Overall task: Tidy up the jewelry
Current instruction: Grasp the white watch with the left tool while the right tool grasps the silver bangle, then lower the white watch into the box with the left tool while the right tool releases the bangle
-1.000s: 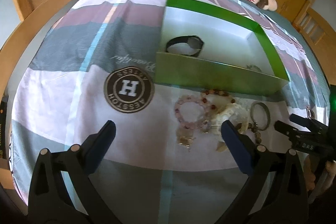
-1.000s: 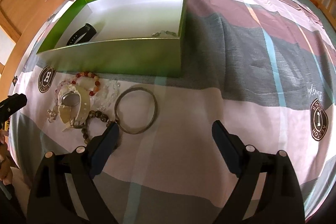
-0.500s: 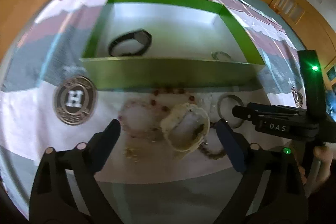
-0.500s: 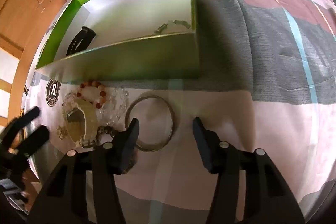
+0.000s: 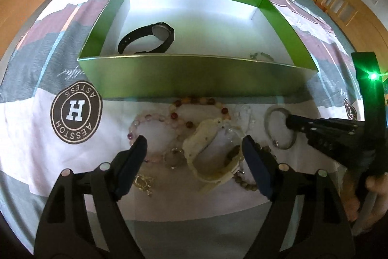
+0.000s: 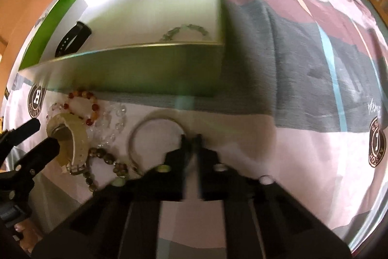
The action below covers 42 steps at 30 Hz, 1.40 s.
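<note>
The right gripper [image 6: 191, 137] had its fingers pinched on the thin silver metal bangle [image 6: 139, 128]; the left gripper's [image 5: 194, 149] closing fingers straddled the cream-strapped watch [image 5: 213, 152], not touching.

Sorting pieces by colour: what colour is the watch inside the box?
Black, strap and case alike; the watch shows best in the left wrist view.

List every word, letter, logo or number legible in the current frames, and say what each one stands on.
"H": centre of the round brown badge printed on the bedsheet, left wrist view.
"AESSTOH" and "ASTESS": ring of that badge, upside down; spelling uncertain.
Cursive script on the sheet beside the green box: unreadable.
Badge in the right wrist view: too blurred.
Lettering on the right gripper: too dark.
</note>
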### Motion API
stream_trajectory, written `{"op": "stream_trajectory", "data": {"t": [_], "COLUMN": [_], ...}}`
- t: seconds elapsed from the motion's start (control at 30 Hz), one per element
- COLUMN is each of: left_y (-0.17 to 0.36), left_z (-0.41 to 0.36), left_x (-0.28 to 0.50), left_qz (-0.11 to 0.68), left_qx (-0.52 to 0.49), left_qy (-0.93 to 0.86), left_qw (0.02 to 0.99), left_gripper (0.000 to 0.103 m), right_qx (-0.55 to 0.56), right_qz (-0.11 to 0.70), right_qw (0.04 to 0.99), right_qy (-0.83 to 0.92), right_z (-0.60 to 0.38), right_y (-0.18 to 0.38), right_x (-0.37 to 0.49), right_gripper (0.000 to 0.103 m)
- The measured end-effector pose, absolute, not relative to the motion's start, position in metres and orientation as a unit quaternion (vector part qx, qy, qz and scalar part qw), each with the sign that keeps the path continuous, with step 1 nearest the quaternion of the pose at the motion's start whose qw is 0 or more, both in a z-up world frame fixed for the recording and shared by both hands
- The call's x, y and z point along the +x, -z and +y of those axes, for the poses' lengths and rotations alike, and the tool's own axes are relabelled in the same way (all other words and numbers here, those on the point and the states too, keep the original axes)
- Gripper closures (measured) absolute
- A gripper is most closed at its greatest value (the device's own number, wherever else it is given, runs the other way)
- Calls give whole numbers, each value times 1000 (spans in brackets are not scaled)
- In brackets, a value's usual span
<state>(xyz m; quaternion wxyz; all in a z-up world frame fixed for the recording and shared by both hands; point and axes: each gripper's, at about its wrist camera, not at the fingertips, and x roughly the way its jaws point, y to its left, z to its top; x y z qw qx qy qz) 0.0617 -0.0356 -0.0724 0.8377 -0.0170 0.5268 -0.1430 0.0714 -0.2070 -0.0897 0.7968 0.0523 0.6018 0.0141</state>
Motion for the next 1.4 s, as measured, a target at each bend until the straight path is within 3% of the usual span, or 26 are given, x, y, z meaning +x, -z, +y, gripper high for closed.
{"op": "stream_trajectory", "data": {"t": [0.47,0.73,0.77,0.83,0.87,0.9,0.97,1.4], "left_y": [69,72,72,74,77,80,87,84], "left_z": [-37,-28,-29,-34,-37,-40,-46,-57], "left_x": [59,63,63,63,65,66,68,59], "left_qz": [521,537,537,545,553,559,565,537], "left_qx": [9,-32,-30,-28,-21,-12,23,43], "left_qy": [144,154,159,171,174,171,151,170], "left_qw": [841,829,828,821,815,811,811,825], "left_gripper": [22,22,26,45,60,69,80,83], "right_qx": [69,117,124,128,128,125,120,128], "right_qz": [605,581,577,574,571,570,568,564], "right_qw": [793,806,807,809,811,812,814,815], "right_qy": [-19,-1,-5,-10,-15,-16,-20,-32], "right_z": [-217,-238,-239,-242,-242,-242,-240,-233], "right_y": [88,82,79,76,73,70,64,60], "right_x": [52,42,41,40,38,39,38,36], "right_gripper": [99,99,99,99,99,99,99,99]}}
